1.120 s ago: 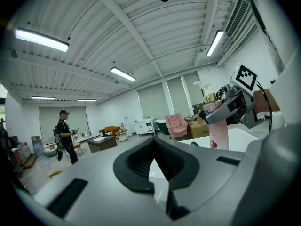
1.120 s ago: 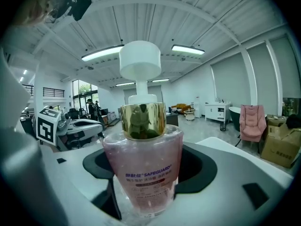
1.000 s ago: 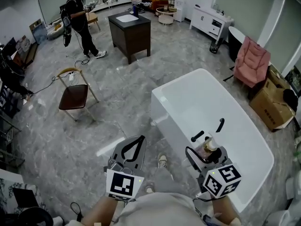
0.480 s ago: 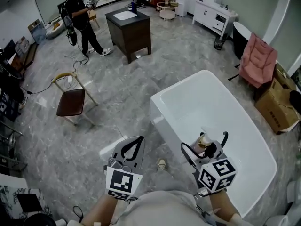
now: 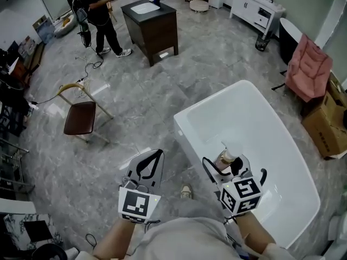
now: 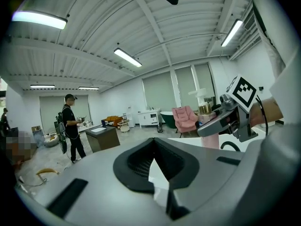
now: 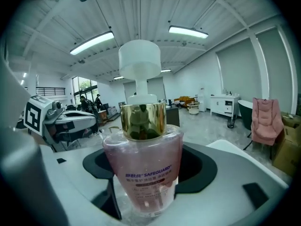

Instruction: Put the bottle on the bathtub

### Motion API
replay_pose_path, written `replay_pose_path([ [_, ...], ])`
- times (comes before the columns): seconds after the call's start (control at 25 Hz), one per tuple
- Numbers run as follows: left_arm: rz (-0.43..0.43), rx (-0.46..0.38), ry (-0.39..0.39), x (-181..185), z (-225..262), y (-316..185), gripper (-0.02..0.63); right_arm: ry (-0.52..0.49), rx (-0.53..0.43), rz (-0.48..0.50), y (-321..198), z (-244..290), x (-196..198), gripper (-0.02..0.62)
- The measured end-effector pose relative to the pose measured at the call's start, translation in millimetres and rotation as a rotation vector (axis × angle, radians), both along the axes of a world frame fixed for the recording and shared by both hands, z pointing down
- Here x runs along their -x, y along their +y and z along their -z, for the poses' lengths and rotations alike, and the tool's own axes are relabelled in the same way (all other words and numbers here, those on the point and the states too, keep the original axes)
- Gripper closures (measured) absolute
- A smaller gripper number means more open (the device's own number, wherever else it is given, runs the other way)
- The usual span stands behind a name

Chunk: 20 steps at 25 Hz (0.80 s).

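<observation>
Chair: a brown-seated chair (image 5: 81, 112) is standing on the floor well to the left of the bathtub (image 5: 255, 118)
Person: a person in dark clothes (image 5: 98, 12) is standing far beyond the bathtub's left side, near a dark cabinet (image 5: 154, 30)
Left gripper: the left gripper (image 5: 155, 155) is hovering over the floor just left of the bathtub's near end, its jaws lying together and gripping nothing
Right gripper: the right gripper (image 5: 223, 164) is hanging over the bathtub's near left rim, its jaws pressing on the bottle from both sides
Bottle: the bottle (image 5: 225, 157), clear with pink liquid, a gold collar and a white pump, is sitting upright between those jaws; whether its base is touching the bathtub cannot be told
Armchair: a pink armchair (image 5: 309, 69) is standing beyond the bathtub's far right corner
Box: a cardboard box (image 5: 328, 128) is sitting right of the bathtub
</observation>
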State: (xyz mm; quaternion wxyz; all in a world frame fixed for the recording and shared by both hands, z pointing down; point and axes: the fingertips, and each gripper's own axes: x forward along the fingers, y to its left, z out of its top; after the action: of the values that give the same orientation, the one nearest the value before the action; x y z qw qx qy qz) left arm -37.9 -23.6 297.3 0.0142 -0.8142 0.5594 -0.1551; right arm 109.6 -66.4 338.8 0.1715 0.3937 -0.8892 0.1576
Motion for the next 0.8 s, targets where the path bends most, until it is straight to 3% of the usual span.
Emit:
replay_pose_path([
  [0.24, 0.014, 0.033, -0.020, 9.9, -18.6, -41.9, 0.587, -0.005, -0.043, 0.014, -47.5, -13.5, 19.4, 0.233],
  [0.4, 0.027, 0.095, -0.037, 20.3, -40.6, -57.5, 0.587, 0.043, -0.101, 0.030, -69.1, -23.2, 35.8, 0.233],
  [0.8, -0.001, 0.157, 0.003, 47.1, -86.2, -102.7, 0.586, 0.062, -0.116, -0.011, -114.0, -64.0, 63.0, 0.233],
])
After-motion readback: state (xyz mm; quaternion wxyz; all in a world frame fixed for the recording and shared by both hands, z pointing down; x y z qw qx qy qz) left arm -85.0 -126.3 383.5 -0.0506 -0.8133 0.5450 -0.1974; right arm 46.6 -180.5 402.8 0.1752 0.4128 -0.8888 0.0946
